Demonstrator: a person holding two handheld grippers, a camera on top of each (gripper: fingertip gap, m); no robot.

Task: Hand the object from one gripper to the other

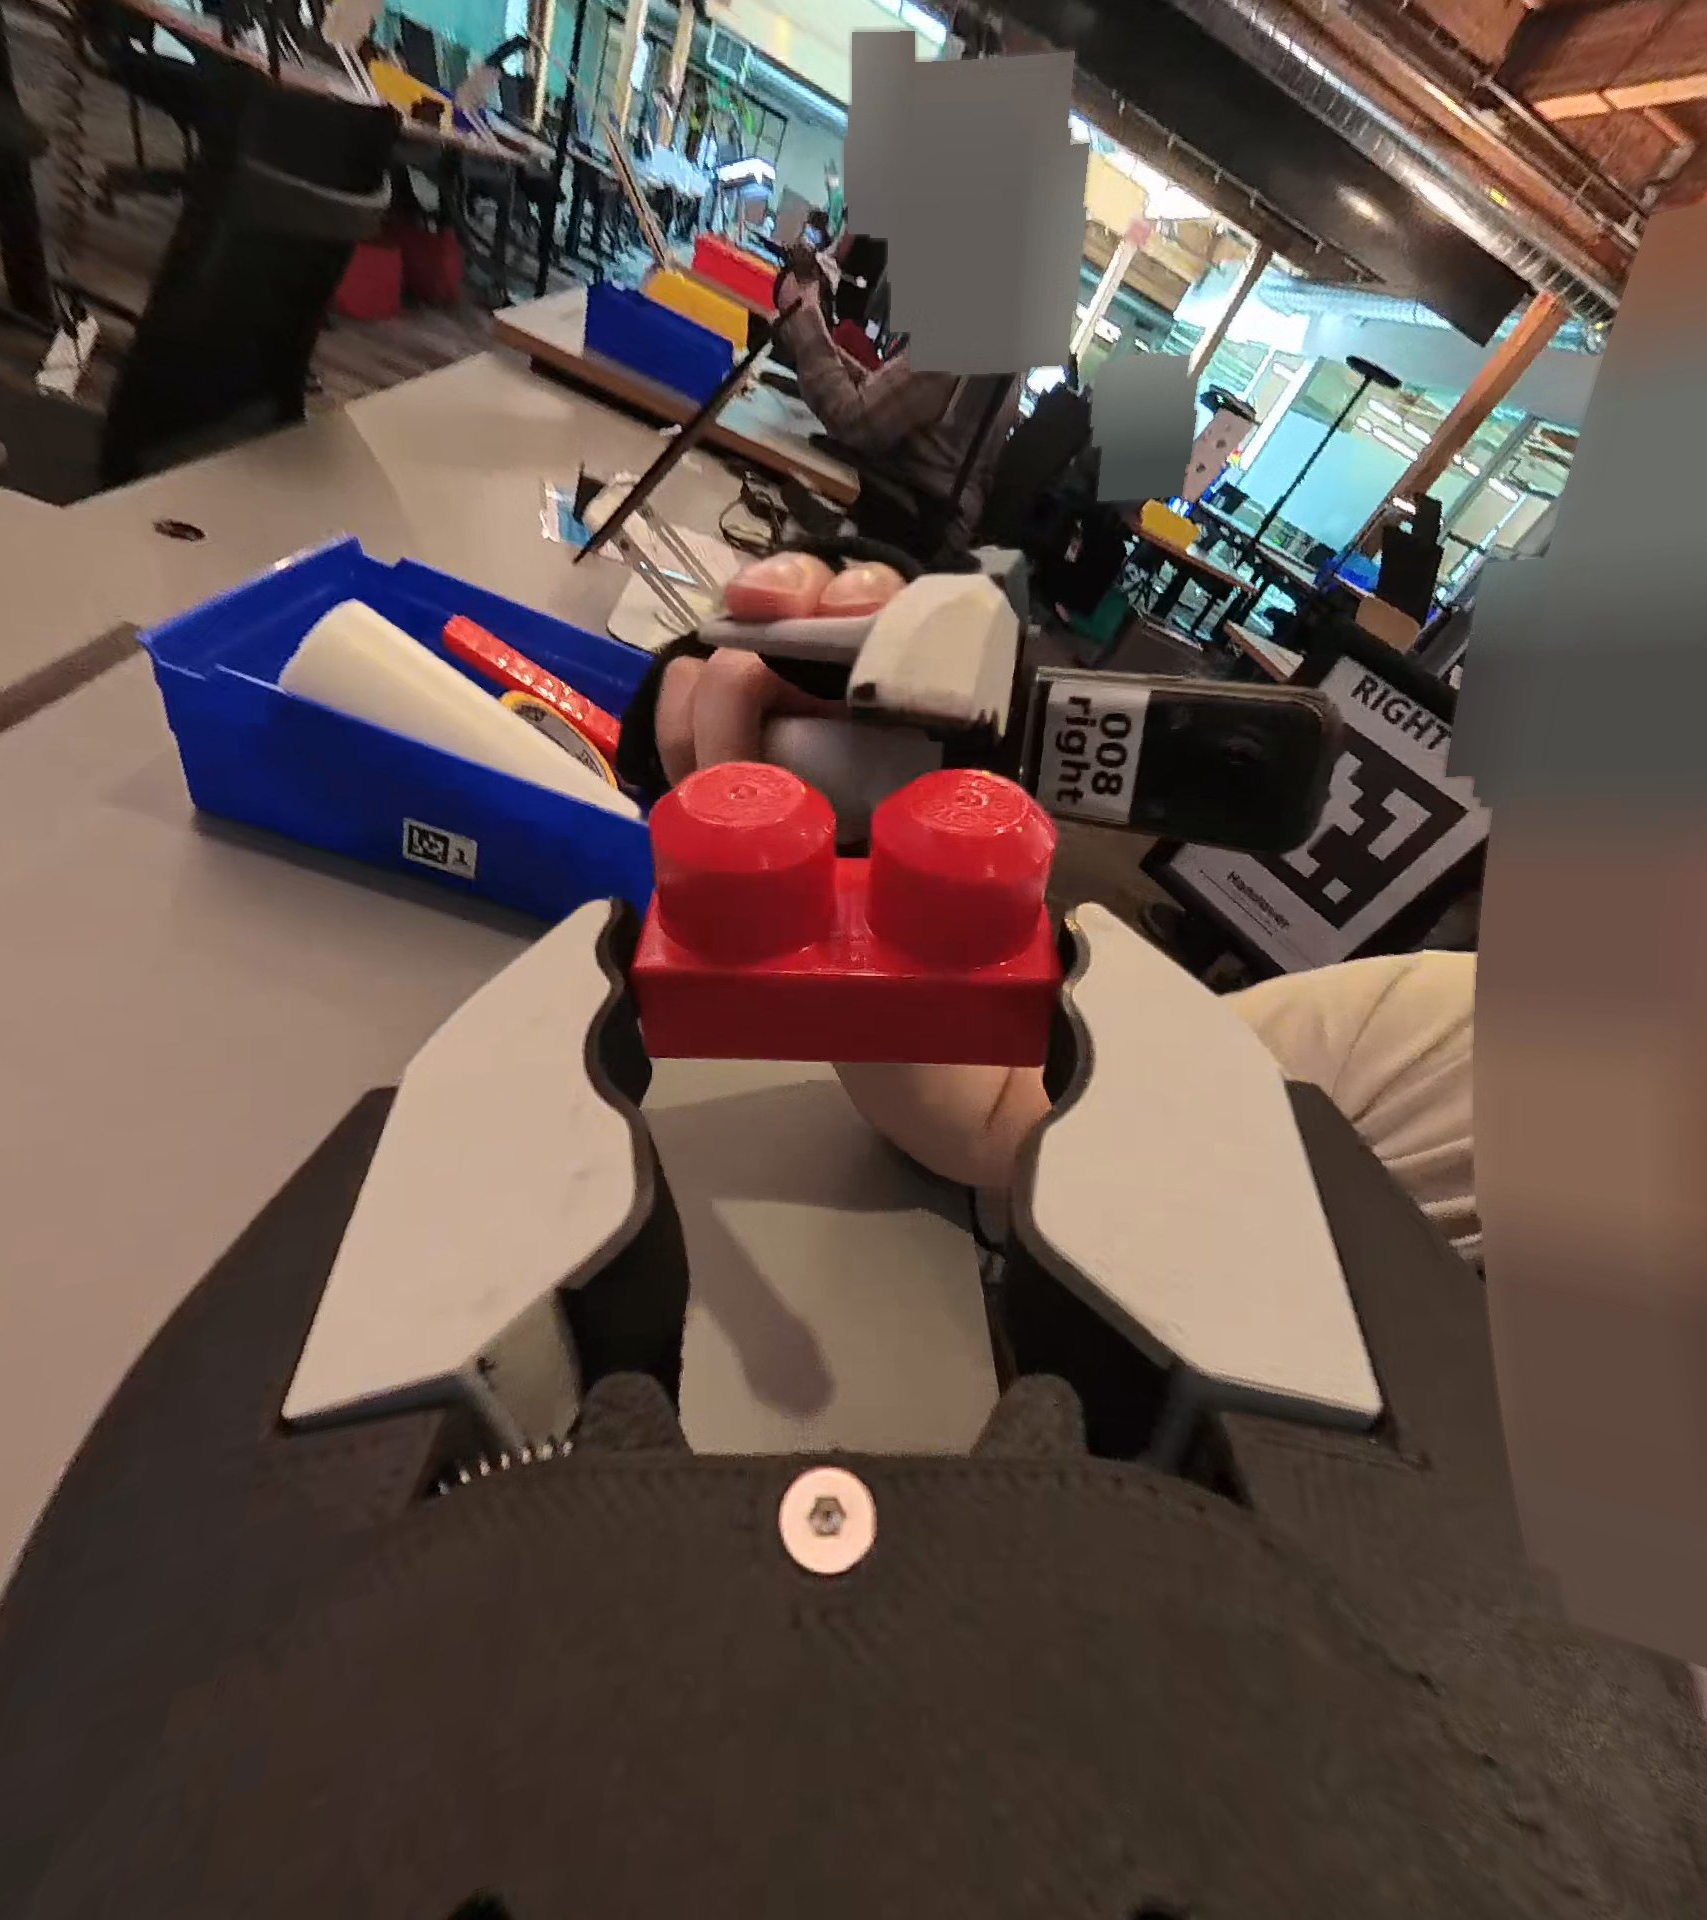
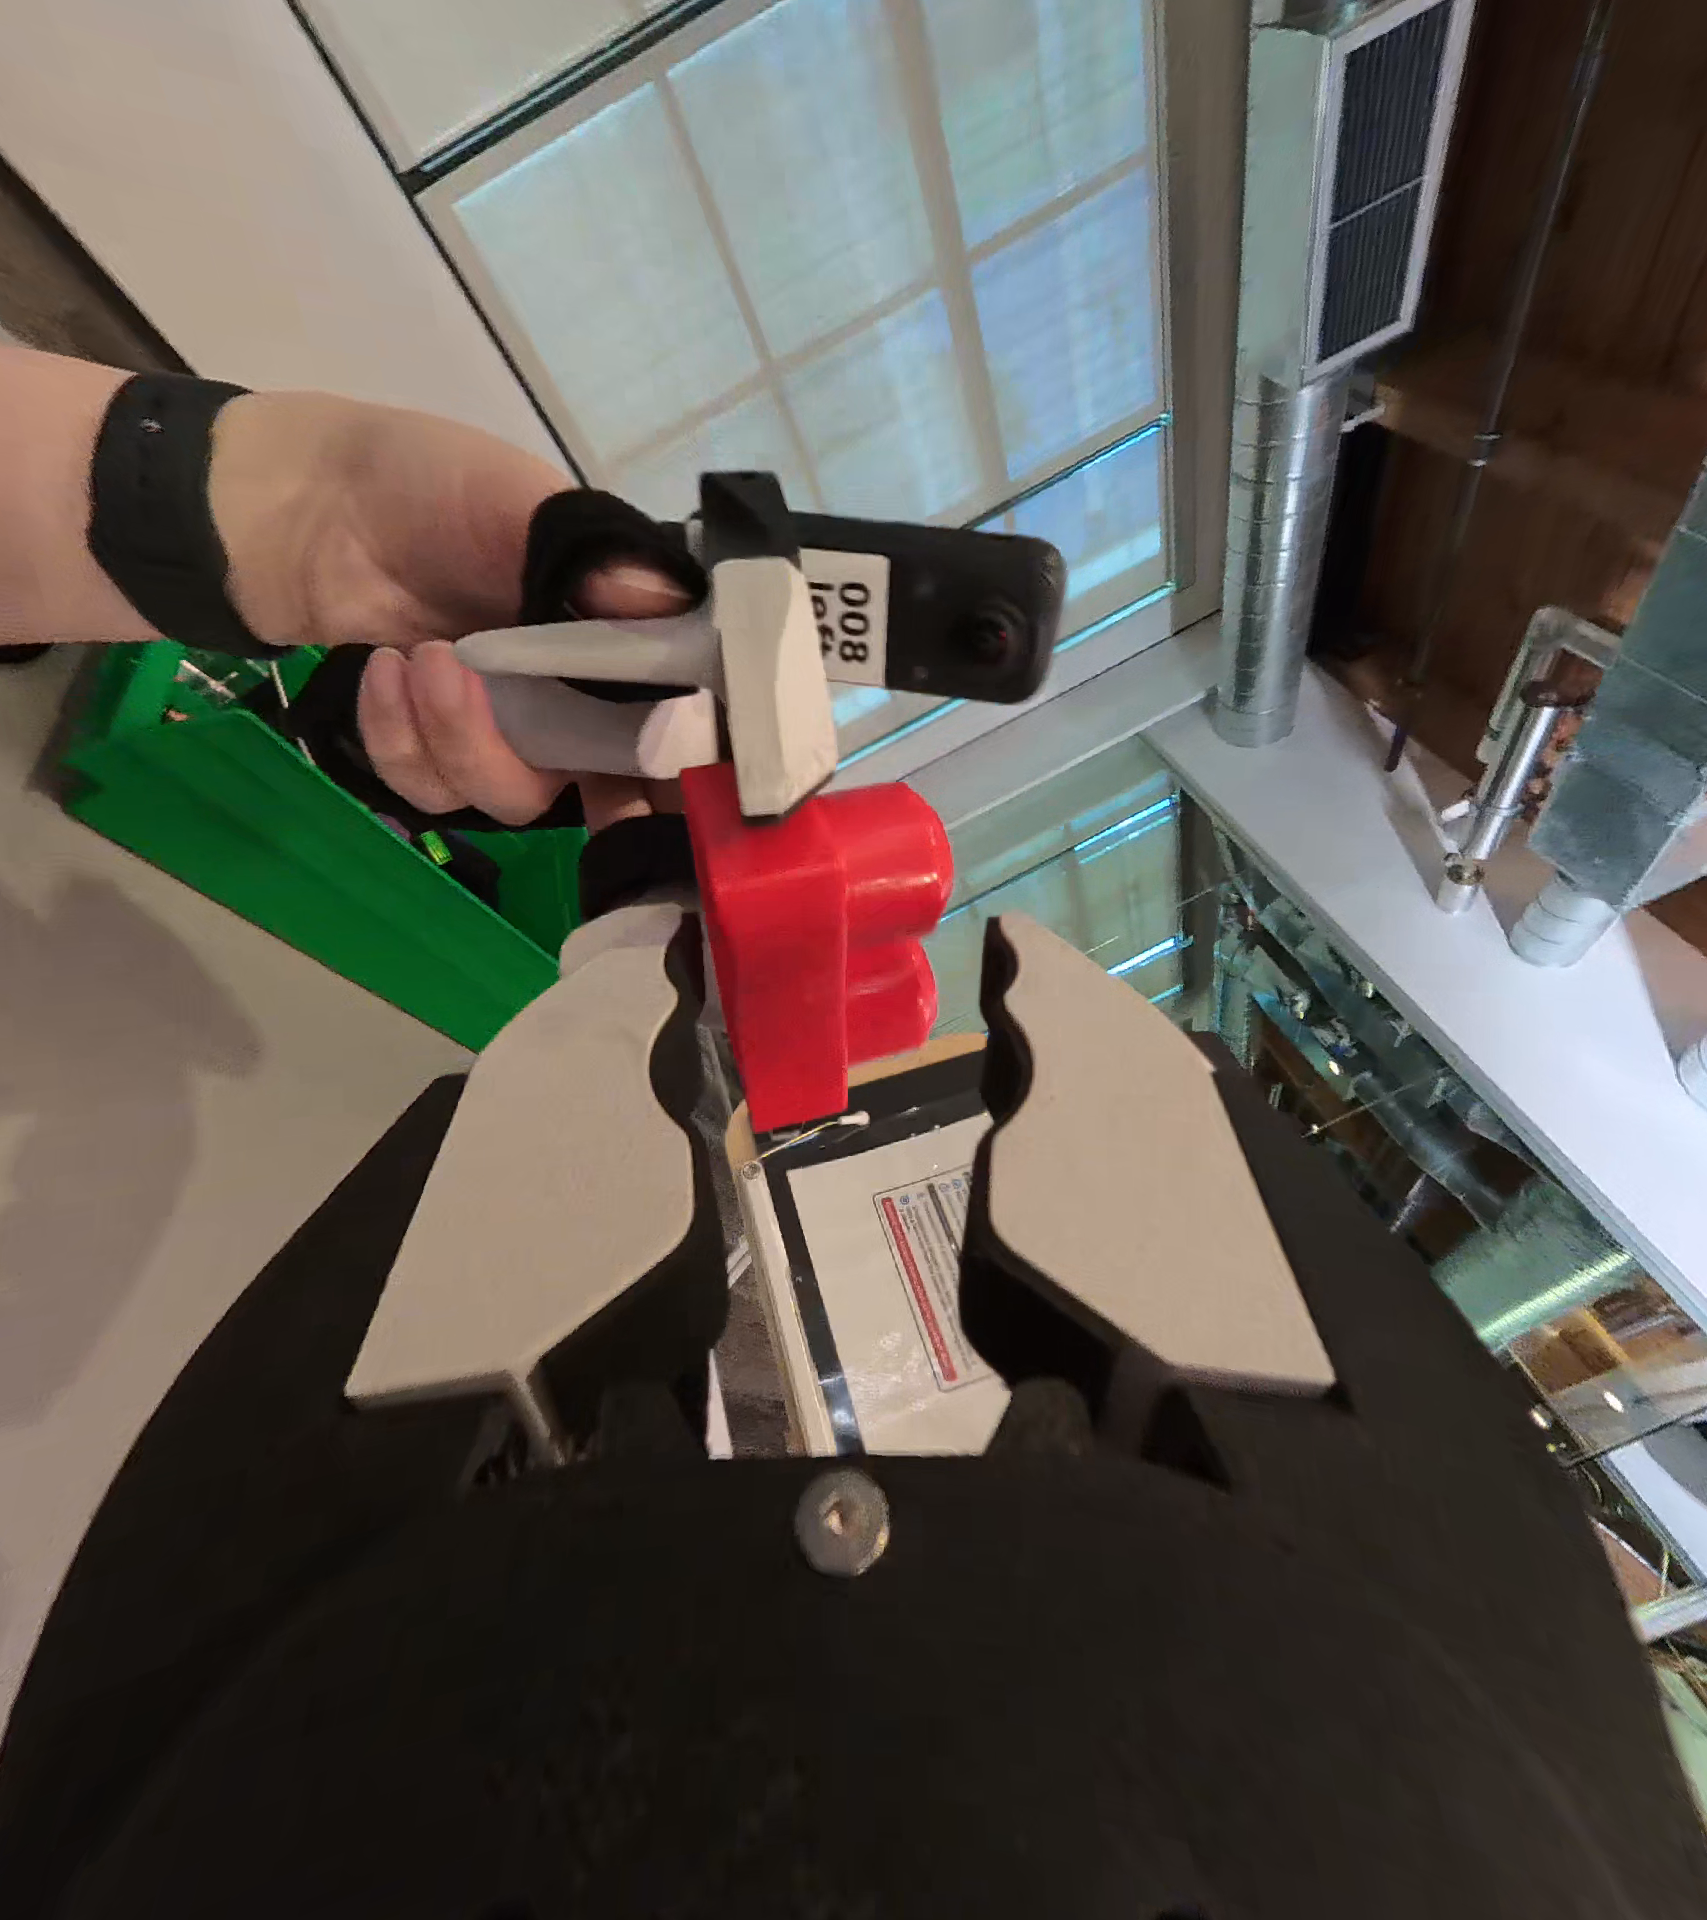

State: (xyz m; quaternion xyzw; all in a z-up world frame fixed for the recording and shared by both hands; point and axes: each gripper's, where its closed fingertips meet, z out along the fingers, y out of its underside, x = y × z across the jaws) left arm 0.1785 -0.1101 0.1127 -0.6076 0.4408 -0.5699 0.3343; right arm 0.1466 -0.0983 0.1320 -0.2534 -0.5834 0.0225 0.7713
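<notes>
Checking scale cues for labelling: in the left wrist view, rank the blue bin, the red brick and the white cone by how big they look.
1. Blue bin, widest in the frame.
2. Red brick, held in the left claw; it sits much nearer the camera, so it looks inflated.
3. White cone, lying in the bin, partly hidden by its wall.

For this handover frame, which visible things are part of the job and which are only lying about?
Part of the job:
- red block, clamped by the left gripper
- right gripper, open around the block

Lying about:
- blue bin with a white cone
- green bin
- marker board
</notes>
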